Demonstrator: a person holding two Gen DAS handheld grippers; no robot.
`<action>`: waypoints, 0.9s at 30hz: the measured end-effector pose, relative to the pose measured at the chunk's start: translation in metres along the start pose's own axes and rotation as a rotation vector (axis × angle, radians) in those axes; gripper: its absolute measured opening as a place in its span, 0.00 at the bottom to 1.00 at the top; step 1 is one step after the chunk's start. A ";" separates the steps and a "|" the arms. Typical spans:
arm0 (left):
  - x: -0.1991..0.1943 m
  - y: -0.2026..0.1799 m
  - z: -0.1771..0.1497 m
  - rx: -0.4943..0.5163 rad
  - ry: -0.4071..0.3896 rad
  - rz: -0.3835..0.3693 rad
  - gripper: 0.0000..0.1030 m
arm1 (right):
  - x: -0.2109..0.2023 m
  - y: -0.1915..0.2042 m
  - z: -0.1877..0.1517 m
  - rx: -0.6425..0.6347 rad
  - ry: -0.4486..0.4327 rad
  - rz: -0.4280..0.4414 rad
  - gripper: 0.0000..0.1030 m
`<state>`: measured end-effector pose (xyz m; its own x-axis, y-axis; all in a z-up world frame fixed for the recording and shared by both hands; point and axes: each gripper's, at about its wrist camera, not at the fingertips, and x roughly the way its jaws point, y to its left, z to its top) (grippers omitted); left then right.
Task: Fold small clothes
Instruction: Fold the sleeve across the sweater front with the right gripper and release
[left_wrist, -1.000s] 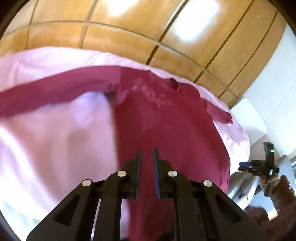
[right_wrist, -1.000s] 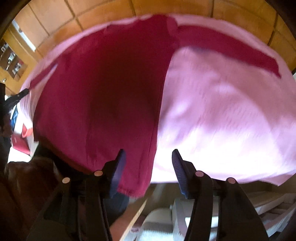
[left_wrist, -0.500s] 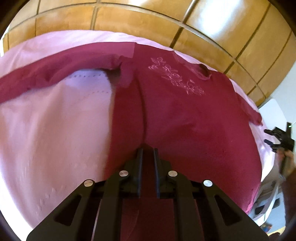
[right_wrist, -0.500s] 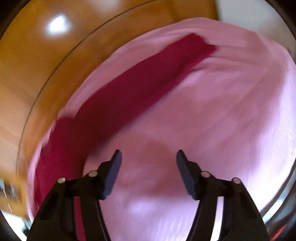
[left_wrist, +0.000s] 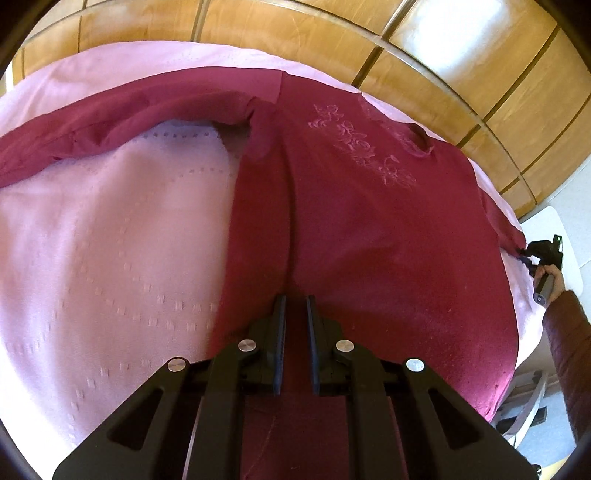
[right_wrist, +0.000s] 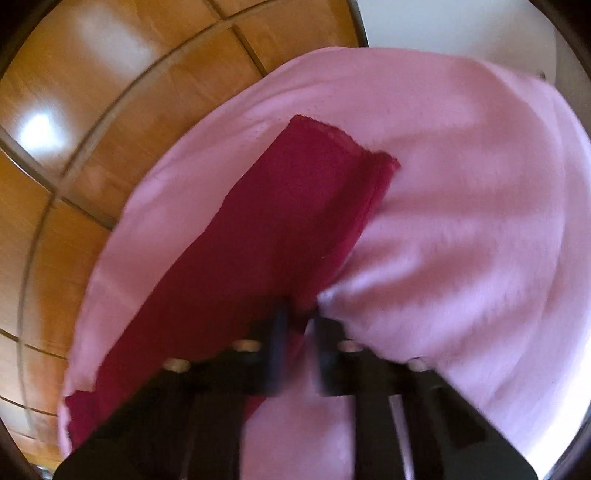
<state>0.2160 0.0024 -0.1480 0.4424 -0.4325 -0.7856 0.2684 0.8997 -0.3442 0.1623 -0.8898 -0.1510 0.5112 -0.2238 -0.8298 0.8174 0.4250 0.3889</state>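
Observation:
A maroon long-sleeved top (left_wrist: 369, 229) with pale embroidery (left_wrist: 362, 144) on its chest lies spread on a pink bedspread (left_wrist: 110, 258). My left gripper (left_wrist: 294, 297) is shut on its bottom hem, and a crease runs up the cloth from the fingertips. One sleeve (left_wrist: 147, 110) stretches away to the left. In the right wrist view the other sleeve (right_wrist: 295, 206) runs down between the fingers of my right gripper (right_wrist: 299, 310). Its jaws are closing, narrow on the sleeve cloth, with pink bedspread (right_wrist: 461, 221) bunched at the right fingertip. The left wrist view shows that right gripper (left_wrist: 526, 254) at the sleeve's tip.
Wooden panels (left_wrist: 406, 48) rise behind the bed. A person's hand (left_wrist: 550, 275) in a dark red sleeve (left_wrist: 569, 350) holds the right gripper beyond the bed's right edge. A white surface (left_wrist: 565, 229) and a chair frame (left_wrist: 524, 413) stand there too.
My right gripper has swung from the top's bottom hem across to the sleeve and its jaws have narrowed onto it. My left gripper has sunk toward the bed with the hem.

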 end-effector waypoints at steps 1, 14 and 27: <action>-0.001 -0.001 0.001 0.000 0.000 0.001 0.09 | -0.001 0.004 0.002 -0.018 -0.007 -0.016 0.06; -0.022 -0.026 0.031 0.064 -0.103 -0.116 0.09 | -0.120 0.213 -0.108 -0.554 -0.138 0.348 0.05; -0.025 -0.020 0.075 -0.048 -0.149 -0.219 0.09 | -0.117 0.361 -0.412 -1.306 0.054 0.539 0.45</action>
<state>0.2639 -0.0095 -0.0825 0.5004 -0.6180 -0.6064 0.3324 0.7839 -0.5245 0.2876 -0.3489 -0.0782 0.6424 0.2447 -0.7262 -0.3179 0.9474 0.0380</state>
